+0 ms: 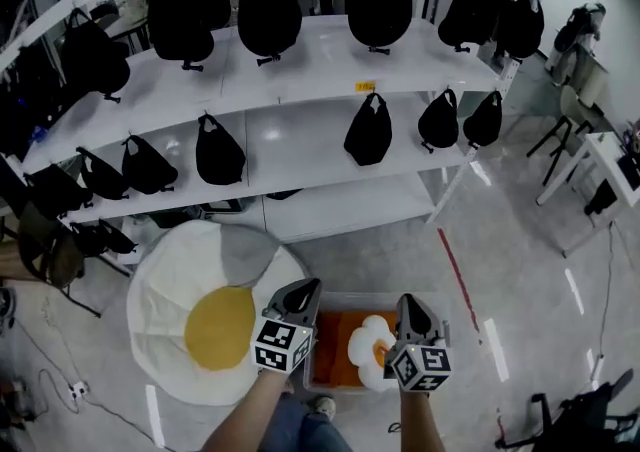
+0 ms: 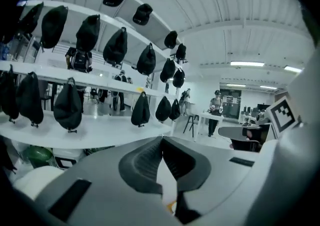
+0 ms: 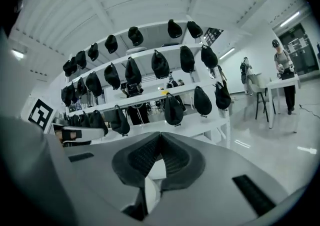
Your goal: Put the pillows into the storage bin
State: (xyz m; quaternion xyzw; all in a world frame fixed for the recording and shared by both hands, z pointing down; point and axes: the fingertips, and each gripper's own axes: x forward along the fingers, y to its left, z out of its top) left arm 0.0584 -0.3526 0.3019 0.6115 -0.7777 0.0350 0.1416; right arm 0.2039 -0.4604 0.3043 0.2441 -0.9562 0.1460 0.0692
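Head view: I hold left gripper (image 1: pixel 298 296) and right gripper (image 1: pixel 413 312) raised side by side, near level, fingers (image 2: pixel 145 162) pressed together, empty. Small egg pillow (image 1: pixel 372 345) lies in the storage bin (image 1: pixel 338 355); large egg pillow (image 1: pixel 210 325) on floor (image 1: pixel 400 250) beside it.

The floor (image 1: pixel 400 240) bears a fried-egg pillow (image 1: pixel 200 312) and the storage bin (image 1: pixel 358 298)

White shelving (image 1: pixel 290 145) with black bags (image 1: pixel 369 130), glossy grey floor (image 1: pixel 520 260), ceiling strip lights (image 2: pixel 247 63), possibly desk (image 1: pixel 603 152) right.
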